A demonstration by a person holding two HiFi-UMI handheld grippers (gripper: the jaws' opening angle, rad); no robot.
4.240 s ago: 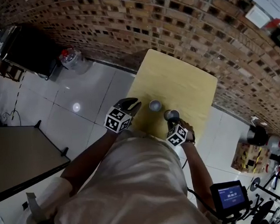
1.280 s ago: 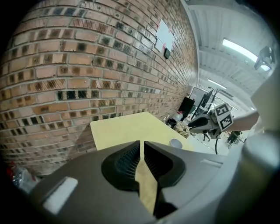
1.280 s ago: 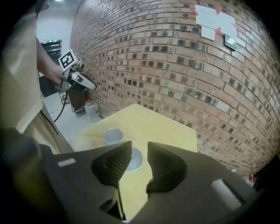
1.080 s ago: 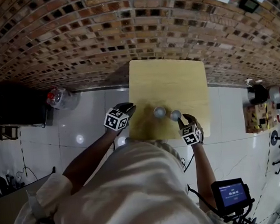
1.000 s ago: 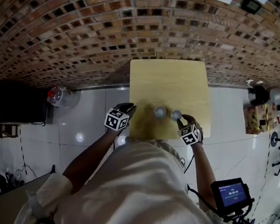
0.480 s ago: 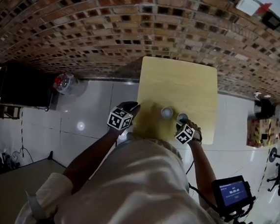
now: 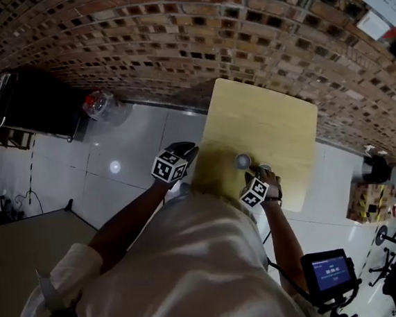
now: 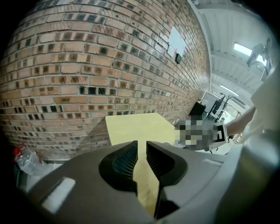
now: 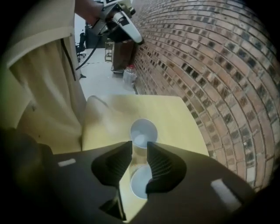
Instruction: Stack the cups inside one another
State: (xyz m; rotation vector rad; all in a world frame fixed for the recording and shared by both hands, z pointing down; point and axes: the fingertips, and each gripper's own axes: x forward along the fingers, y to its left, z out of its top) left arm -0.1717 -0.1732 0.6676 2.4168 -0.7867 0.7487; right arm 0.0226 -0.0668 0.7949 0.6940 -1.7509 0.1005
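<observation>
Two cups stand side by side on the table (image 7: 278,122), bare room all round. Our right gripper (image 9: 139,146), jaws a little apart and empty, hangs over the near cup (image 9: 139,183); the far cup (image 9: 143,131) sits at twelve o'clock. Our left gripper (image 8: 141,144), nearly closed and empty, is off the nine o'clock edge.

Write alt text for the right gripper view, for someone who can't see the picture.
The right gripper points down at two white cups on a yellow table: the far cup stands beyond its narrowly parted jaws, the near cup right beneath them, and whether they grip it is unclear. A brick wall fills the right side, the person's pale clothing the left.
</observation>
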